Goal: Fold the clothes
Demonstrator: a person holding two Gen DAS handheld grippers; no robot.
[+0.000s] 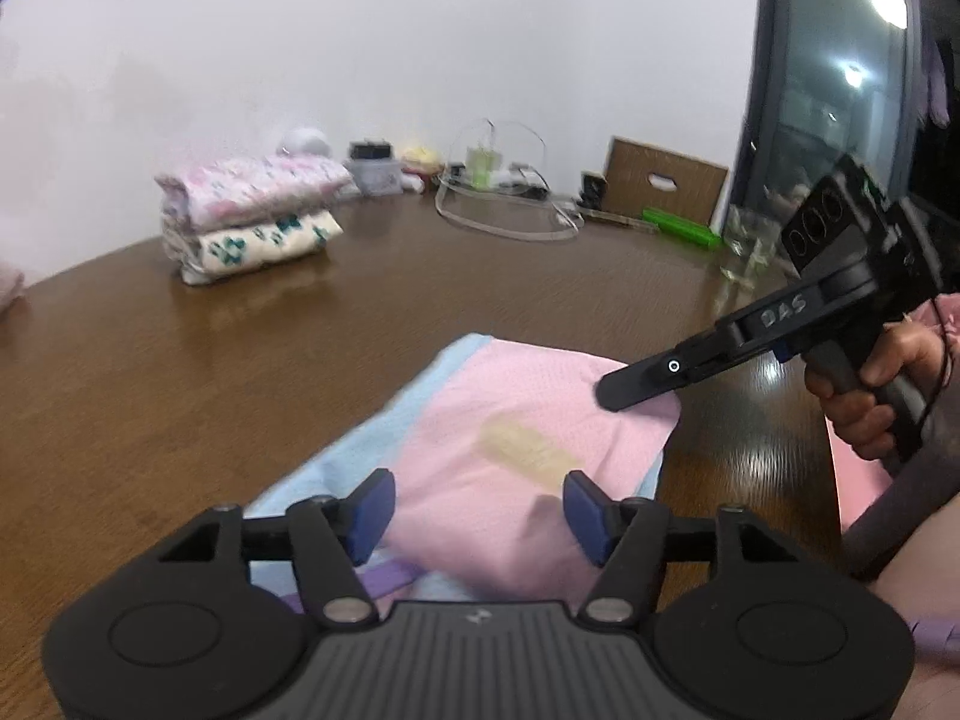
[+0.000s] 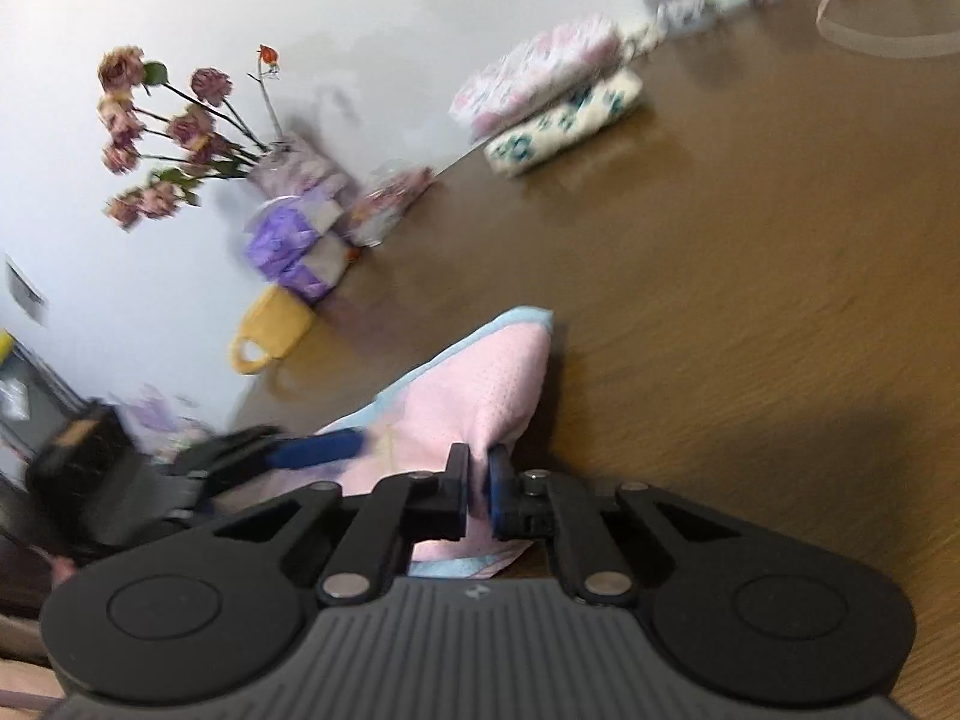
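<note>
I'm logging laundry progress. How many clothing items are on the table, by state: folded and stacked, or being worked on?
Folded and stacked: 2, the pink floral bundle on the cream bundle with teal print
Being worked on: 1, the pink and blue garment, pinched by the right tool
Total: 3

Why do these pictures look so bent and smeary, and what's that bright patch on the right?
Left wrist view: fisheye bows the table; lamps glare in the dark window. Right wrist view: tilted, flowers and folded stack blurred; shadow beside the pink cloth.
</note>
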